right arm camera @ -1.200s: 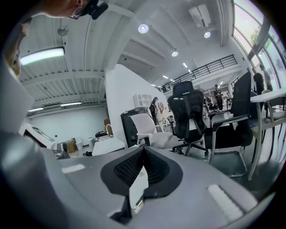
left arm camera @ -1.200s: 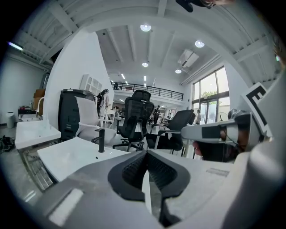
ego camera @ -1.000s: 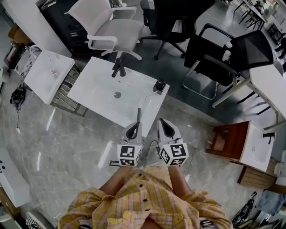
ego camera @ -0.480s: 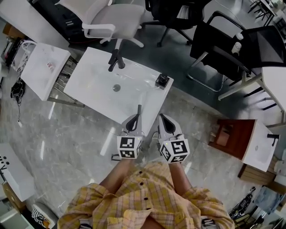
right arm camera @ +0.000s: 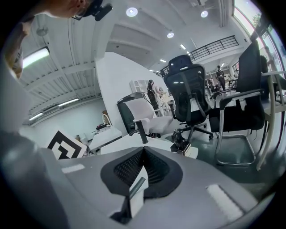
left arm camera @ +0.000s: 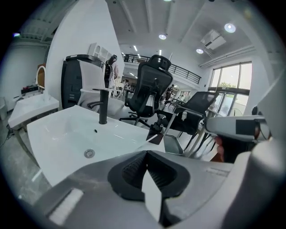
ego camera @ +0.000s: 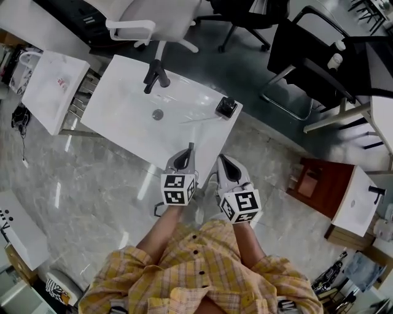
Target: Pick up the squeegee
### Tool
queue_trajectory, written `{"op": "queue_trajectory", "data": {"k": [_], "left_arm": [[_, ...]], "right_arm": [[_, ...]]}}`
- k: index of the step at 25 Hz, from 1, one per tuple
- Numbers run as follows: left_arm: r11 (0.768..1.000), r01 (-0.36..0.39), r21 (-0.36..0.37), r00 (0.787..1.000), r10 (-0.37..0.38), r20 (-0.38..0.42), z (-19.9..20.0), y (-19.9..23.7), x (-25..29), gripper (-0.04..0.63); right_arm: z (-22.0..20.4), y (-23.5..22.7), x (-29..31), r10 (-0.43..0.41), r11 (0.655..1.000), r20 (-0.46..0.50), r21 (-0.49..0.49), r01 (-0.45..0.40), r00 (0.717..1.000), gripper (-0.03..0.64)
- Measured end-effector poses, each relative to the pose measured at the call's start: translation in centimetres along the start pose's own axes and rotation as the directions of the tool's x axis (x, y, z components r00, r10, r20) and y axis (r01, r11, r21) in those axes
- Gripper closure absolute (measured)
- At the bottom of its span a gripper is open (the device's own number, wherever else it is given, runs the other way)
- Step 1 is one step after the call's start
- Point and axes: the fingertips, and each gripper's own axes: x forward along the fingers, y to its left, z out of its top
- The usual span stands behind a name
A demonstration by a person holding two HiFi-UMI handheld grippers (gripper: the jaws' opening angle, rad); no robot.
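The squeegee (ego camera: 226, 108), a small black-handled tool with a pale blade, lies on the far right corner of the white sink basin (ego camera: 123, 116). It also shows in the left gripper view as the squeegee (left arm camera: 156, 132) and in the right gripper view as the squeegee (right arm camera: 180, 141). My left gripper (ego camera: 190, 149) is shut and empty, its tip over the basin's near edge. My right gripper (ego camera: 221, 161) is shut and empty beside it, just off the basin's right side. Both are well short of the squeegee. In each gripper view the jaws meet with nothing between them.
A black faucet (ego camera: 153, 75) stands at the basin's back, with a drain (ego camera: 158, 114) in the middle. A white chair (ego camera: 156, 18) and black office chairs (ego camera: 307, 49) stand beyond. A second white basin (ego camera: 46, 89) is at left, a wooden stand (ego camera: 319, 184) at right.
Both grippers have sunk lower and stayed shut. The view has shifted, so the basin now lies a little nearer to the gripper tips.
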Motion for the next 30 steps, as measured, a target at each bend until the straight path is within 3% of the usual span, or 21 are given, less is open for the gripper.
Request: {"op": "queue_trajectory", "data": {"k": [9, 19, 30], "left_arm": [[0.998, -0.03, -0.054, 0.998, 0.027, -0.053, -0.7, 2.3, 4.5, 0.534], [0.99, -0.016, -0.141, 0.991, -0.003, -0.134, -2.5, 4.7, 8.4, 0.483], [0.961, -0.007, -0.276, 0.973, -0.057, -0.225, -4.8, 6.1, 12.0, 0.465]], "right_arm": [[-1.8, -1.4, 2.1, 0.005, 1.0, -0.057, 0.014, -0.004, 0.998, 0.618], [-3.5, -1.2, 3.9, 0.029, 1.0, -0.105, 0.014, -0.027, 0.994, 0.617], [-4.5, -2.7, 4.5, 0.002, 1.0, -0.13, 0.029, 0.001, 0.992, 0.617]]}}
